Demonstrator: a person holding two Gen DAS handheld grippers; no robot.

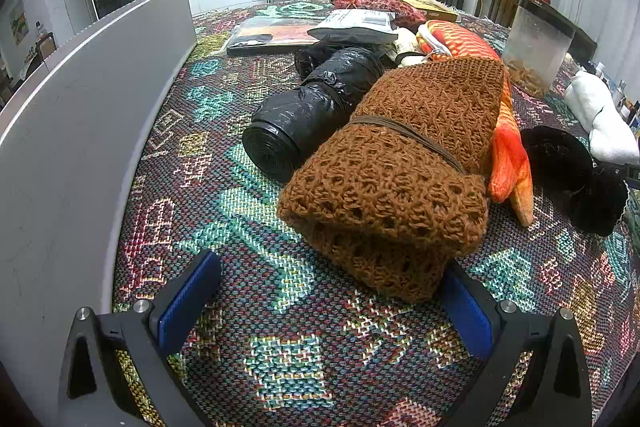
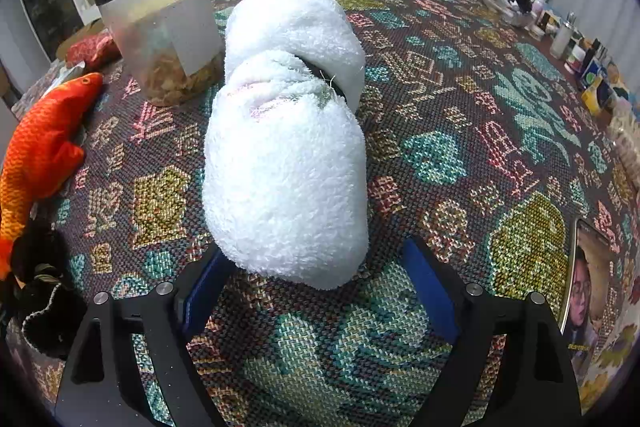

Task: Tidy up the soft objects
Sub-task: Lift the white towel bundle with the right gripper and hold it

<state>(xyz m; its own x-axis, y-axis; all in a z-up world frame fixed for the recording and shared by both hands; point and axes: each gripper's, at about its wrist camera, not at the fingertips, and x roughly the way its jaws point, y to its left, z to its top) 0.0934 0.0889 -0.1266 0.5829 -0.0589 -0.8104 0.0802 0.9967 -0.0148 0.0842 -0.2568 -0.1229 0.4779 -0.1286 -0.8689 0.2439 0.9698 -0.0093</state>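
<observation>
White rolled towel (image 2: 286, 155) lies on the woven table cover (image 2: 460, 131), a lidded jar (image 2: 160, 23) behind it; brown knit bundle (image 1: 400, 171) hides an orange plush fish (image 1: 512, 163). Right tongs (image 2: 316, 287) and left tongs (image 1: 332, 299) spread wide, empty.

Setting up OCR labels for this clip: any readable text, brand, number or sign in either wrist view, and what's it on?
No text can be read in either view.
White plastic mailer bag: printed label with a barcode, too blurred to read.
Smartphone lying on the woven cloth: a caption line under the video on its screen, too small to read.
Small bottles and boxes at the table's far edge: labels too small to read.
Woven patterned tablecloth: character-like motifs, not legible as text.
</observation>
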